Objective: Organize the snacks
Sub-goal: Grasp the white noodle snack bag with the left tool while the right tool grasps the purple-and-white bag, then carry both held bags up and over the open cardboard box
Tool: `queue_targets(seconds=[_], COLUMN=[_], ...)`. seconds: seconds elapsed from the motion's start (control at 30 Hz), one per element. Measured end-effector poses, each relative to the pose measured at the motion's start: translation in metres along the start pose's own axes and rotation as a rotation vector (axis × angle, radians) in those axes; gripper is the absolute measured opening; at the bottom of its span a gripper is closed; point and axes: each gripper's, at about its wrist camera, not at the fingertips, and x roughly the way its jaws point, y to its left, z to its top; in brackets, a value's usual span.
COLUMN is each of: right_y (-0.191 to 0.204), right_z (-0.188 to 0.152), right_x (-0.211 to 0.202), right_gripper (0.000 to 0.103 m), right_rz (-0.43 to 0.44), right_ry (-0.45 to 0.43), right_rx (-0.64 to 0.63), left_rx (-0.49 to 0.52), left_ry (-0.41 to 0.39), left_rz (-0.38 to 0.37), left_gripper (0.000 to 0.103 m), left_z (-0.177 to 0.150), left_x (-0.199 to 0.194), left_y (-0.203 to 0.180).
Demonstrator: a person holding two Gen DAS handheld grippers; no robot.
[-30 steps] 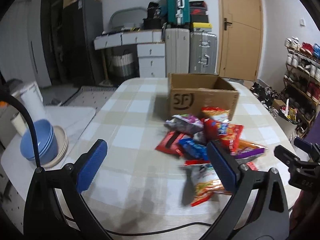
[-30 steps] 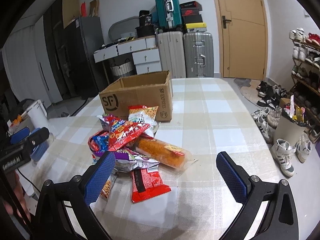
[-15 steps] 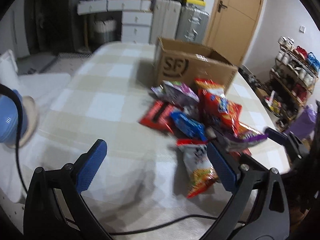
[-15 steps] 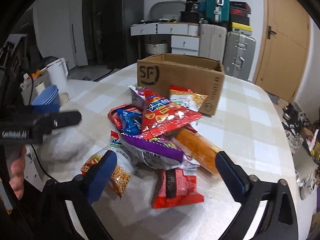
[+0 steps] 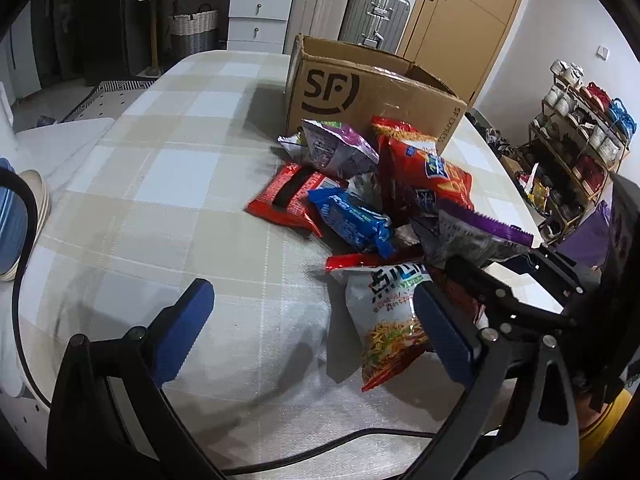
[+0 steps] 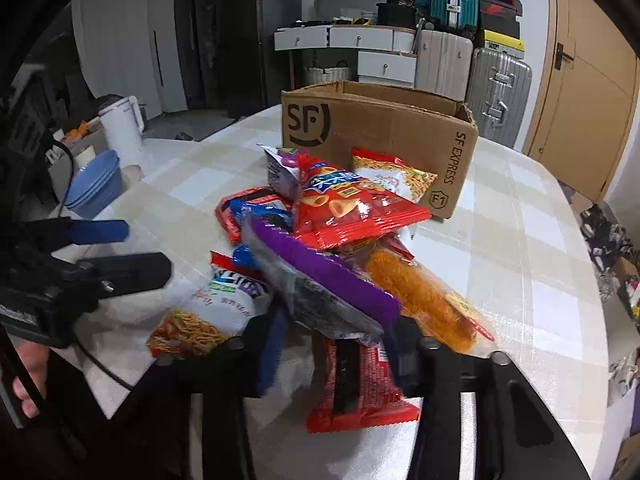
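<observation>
Left wrist view: my left claw [image 5: 312, 316] hangs wide over the worktop [image 5: 168, 184], snack pile [image 5: 372, 208] right. Right wrist view: my right claw [image 6: 336, 344] has just closed, from wide earlier, on the purple bag [image 6: 320, 284]; neighbouring packets may drag.

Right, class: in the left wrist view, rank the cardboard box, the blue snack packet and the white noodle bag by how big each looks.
1. cardboard box, clearly largest.
2. white noodle bag, though it lies nearer the camera, which flatters it.
3. blue snack packet, smallest, partly hidden under other packets.
</observation>
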Motion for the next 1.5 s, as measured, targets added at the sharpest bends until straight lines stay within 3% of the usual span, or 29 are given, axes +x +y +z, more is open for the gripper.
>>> queue_targets(seconds=[0.43, 0.57, 0.73, 0.87, 0.97, 1.0, 1.2, 1.5], right_y=[-0.012, -0.020, -0.030, -0.032, -0.032, -0.031, -0.029, -0.029], right_z=[-0.006, -0.009, -0.012, -0.014, -0.014, -0.014, -0.013, -0.014], right_x=[-0.044, -0.051, -0.053, -0.054, -0.052, -0.051, -0.046, -0.054], right_gripper=[0.038, 0.038, 0.038, 0.038, 0.038, 0.038, 0.038, 0.038], right_rz=[0.033, 0.039, 0.043, 0.050, 0.051, 0.053, 0.055, 0.082], right_ry=[-0.093, -0.103, -0.099, -0.101, -0.092, -0.088, -0.074, -0.098], right_rx=[0.094, 0.123, 0.152, 0.153, 0.151, 0.151, 0.151, 0.177], left_rx=[-0.017, 0.016, 0.028, 0.024, 0.052, 0.062, 0.070, 0.069], left_ry=[0.031, 0.052, 0.100, 0.095, 0.087, 0.080, 0.080, 0.067], left_rz=[-0.061, -0.044, 0.037, 0.000, -0.013, -0.001, -0.051, -0.099], left_gripper=[0.100, 0.099, 0.097, 0.079, 0.053, 0.050, 0.041, 0.039], left_z=[-0.005, -0.007, -0.008, -0.008, -0.010, -0.011, -0.012, -0.020], left_x=[0.012, 0.024, 0.045, 0.047, 0.044, 0.042, 0.036, 0.014], left_y=[-0.019, -0.039, -0.050, -0.049, -0.050, -0.050, -0.044, -0.028])
